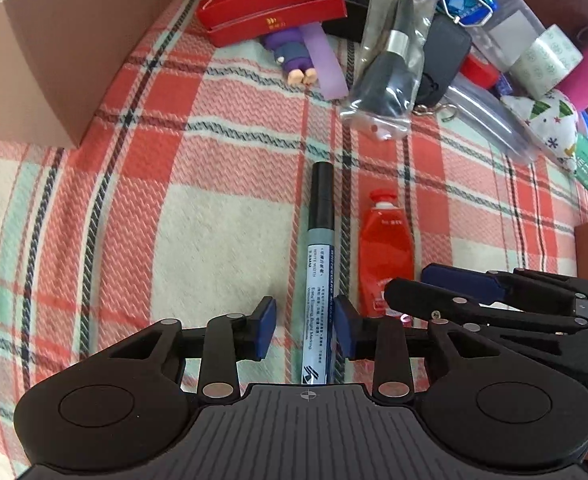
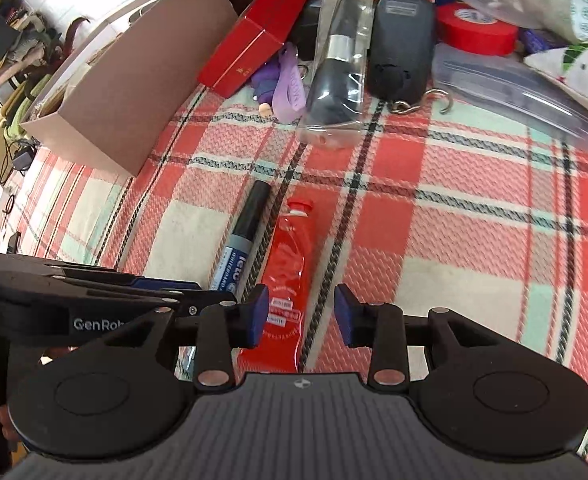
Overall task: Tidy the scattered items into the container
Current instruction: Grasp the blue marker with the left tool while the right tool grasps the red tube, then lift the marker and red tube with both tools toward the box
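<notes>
Blue pads of my left hand-held gripper [image 1: 305,330] stand spread around the marker [image 1: 318,264], my right hand-held gripper [image 2: 301,318] spread over the red tube [image 2: 283,276], because both lie loose near the box [image 2: 133,80].

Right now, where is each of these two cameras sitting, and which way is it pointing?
Left wrist view: sits on the left gripper, looking forward along its open fingers at the marker between them; the right gripper's fingers reach in from the right.
Right wrist view: sits on the right gripper, looking over the red tube between its open fingers; the left gripper pokes in from the left.
Both show the marker, the tube, the plaid cloth, the cardboard box and the clutter pile behind.
</notes>
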`<control>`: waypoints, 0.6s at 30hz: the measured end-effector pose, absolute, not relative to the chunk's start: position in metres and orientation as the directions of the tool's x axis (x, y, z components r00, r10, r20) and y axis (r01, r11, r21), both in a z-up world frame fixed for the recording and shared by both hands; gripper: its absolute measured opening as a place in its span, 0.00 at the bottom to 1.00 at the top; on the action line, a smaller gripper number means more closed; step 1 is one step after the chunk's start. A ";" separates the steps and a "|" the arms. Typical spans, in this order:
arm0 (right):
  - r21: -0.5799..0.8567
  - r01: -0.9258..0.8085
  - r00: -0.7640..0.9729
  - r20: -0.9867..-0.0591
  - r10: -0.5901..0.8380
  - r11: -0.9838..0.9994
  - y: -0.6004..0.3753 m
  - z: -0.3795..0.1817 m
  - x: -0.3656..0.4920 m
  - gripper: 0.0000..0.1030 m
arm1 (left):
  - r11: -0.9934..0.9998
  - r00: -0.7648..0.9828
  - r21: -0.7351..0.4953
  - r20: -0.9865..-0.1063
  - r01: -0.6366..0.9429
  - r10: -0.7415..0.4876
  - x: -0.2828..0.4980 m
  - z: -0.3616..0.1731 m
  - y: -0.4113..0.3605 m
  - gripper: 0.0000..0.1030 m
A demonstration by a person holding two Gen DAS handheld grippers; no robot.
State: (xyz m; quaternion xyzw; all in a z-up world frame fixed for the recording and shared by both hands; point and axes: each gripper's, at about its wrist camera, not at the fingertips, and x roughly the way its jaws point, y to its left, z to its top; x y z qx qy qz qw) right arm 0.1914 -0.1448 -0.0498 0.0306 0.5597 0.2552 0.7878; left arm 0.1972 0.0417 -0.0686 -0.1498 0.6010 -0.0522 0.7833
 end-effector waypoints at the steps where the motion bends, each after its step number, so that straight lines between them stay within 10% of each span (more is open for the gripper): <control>1: 0.338 -0.364 0.240 -0.866 0.438 0.868 -0.145 -0.051 0.193 0.40 | 0.948 0.271 -0.300 -0.926 -0.104 -0.263 0.199 -0.069 0.043 0.46; 9: 0.359 -0.345 0.239 -0.860 0.451 0.867 -0.144 -0.058 0.201 0.40 | 0.949 0.272 -0.295 -0.927 -0.109 -0.257 0.205 -0.070 0.045 0.44; 14: 0.360 -0.370 0.239 -0.854 0.462 0.856 -0.136 -0.060 0.203 0.41 | 0.949 0.269 -0.292 -0.930 -0.120 -0.252 0.207 -0.070 0.051 0.13; 18: 0.350 -0.403 0.229 -0.856 0.463 0.846 -0.128 -0.060 0.202 0.38 | 0.935 0.273 -0.321 -0.922 -0.148 -0.274 0.205 -0.071 0.059 0.11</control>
